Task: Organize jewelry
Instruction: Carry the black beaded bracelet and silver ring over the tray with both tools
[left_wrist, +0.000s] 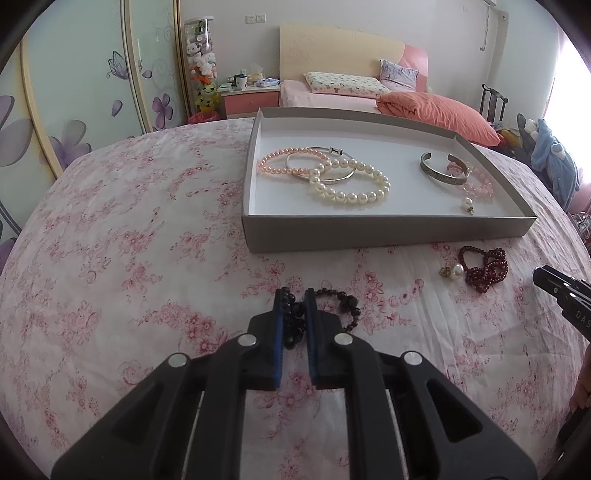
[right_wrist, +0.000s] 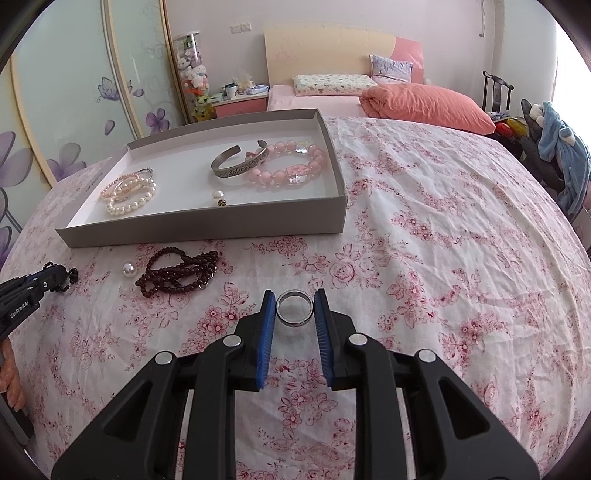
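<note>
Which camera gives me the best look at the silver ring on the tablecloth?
The right wrist view. The silver ring lies flat on the tablecloth between the fingers of the right gripper, with a thin gap showing on each side. The left wrist view does not show the ring at all; only the right gripper's tip enters its right edge.

The tray (right_wrist: 207, 225) sat ahead and left of the right tongs (right_wrist: 294, 308), cuff (right_wrist: 238, 162) and bracelets (right_wrist: 129, 195) in it. Before the tray lay the beads (right_wrist: 177, 273), a pearl (right_wrist: 128, 268) just left. A ring (right_wrist: 294, 308) stood between the right tongs' fingers; a strand (left_wrist: 345, 299) between the left tongs' (left_wrist: 294, 314).
</note>
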